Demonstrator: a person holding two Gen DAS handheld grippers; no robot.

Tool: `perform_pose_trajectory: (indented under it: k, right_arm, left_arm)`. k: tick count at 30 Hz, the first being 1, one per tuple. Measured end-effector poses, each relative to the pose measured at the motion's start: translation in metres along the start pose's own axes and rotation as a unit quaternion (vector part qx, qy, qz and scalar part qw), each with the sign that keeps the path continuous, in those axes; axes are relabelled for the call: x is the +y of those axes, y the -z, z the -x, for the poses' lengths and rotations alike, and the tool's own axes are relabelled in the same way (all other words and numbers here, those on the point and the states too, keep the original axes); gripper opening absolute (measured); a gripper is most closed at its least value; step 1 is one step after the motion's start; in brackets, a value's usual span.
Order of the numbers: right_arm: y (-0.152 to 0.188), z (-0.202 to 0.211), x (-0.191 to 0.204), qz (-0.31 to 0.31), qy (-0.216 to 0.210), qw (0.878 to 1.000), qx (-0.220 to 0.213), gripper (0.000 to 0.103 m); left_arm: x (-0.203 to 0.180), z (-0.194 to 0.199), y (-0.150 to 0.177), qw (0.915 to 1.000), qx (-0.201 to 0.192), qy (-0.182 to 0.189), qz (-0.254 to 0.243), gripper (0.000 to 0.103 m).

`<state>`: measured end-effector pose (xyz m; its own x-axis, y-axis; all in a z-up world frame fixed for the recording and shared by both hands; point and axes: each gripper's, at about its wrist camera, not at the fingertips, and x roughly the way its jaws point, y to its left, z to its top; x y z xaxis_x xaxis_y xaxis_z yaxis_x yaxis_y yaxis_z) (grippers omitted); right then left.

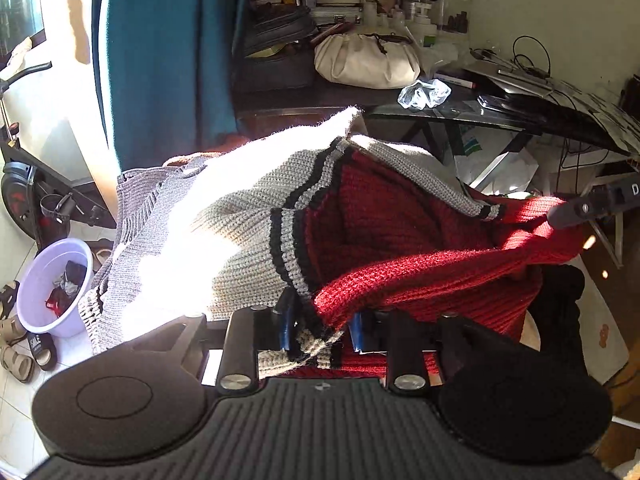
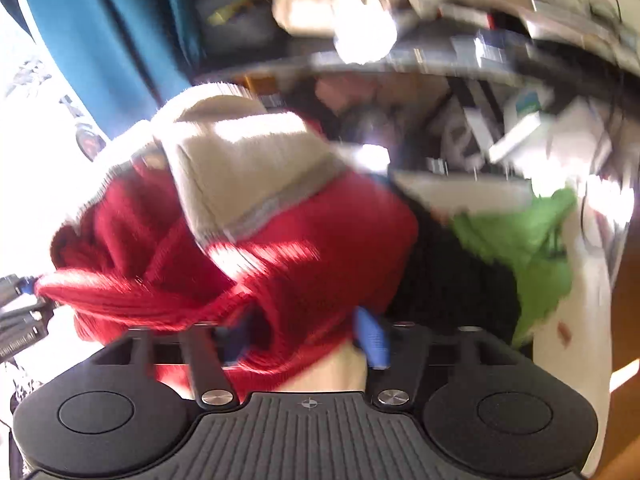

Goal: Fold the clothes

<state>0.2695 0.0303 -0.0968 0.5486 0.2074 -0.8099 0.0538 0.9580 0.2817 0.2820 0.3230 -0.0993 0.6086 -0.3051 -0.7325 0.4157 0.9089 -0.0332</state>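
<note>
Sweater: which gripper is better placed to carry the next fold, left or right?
Left, probably. The left gripper has the sweater by its striped grey hem, knit bunched between its fingers. The right gripper stands wider around a red fold, and whether its pads press on it the blur hides.

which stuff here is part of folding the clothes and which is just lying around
Part of the job:
- red, grey and white knitted sweater with black stripes
- left gripper, its jaws around the striped hem
- right gripper, red knit between its jaws

Just lying about:
- lilac plastic basin
- cream drawstring bag
- crumpled clear plastic
- green cloth
</note>
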Motion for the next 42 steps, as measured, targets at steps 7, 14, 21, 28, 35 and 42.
perform_pose_trajectory:
  k: [7, 14, 21, 28, 35, 42]
  right_arm:
    - [-0.058, -0.027, 0.024, 0.019, -0.03, 0.999, -0.037, 0.091]
    - [-0.067, -0.118, 0.043, 0.009, -0.016, 0.998, 0.059, 0.064]
    - [-0.031, -0.075, 0.023, 0.052, -0.038, 0.997, 0.034, 0.013]
    - [0.034, -0.045, -0.029, 0.001, -0.033, 0.992, 0.119, 0.012]
    - [0.055, -0.048, -0.042, -0.025, -0.06, 0.987, 0.144, 0.018]
    - [0.025, -0.024, -0.051, -0.057, -0.087, 0.987, 0.121, 0.057]
  left_arm:
    - [0.001, 0.008, 0.003, 0.9992, -0.005, 0.01, 0.039, 0.019]
    - [0.007, 0.016, 0.003, 0.9983, 0.002, 0.023, 0.053, 0.017]
    - [0.005, 0.015, 0.009, 0.9987, 0.018, 0.016, 0.044, 0.035]
    - [0.016, -0.003, 0.003, 0.9971, 0.041, -0.001, 0.065, 0.088]
    - [0.009, -0.013, -0.001, 0.9966, 0.041, -0.001, 0.072, 0.077]
    - [0.009, -0.011, -0.001, 0.9942, 0.059, 0.008, 0.09, 0.055]
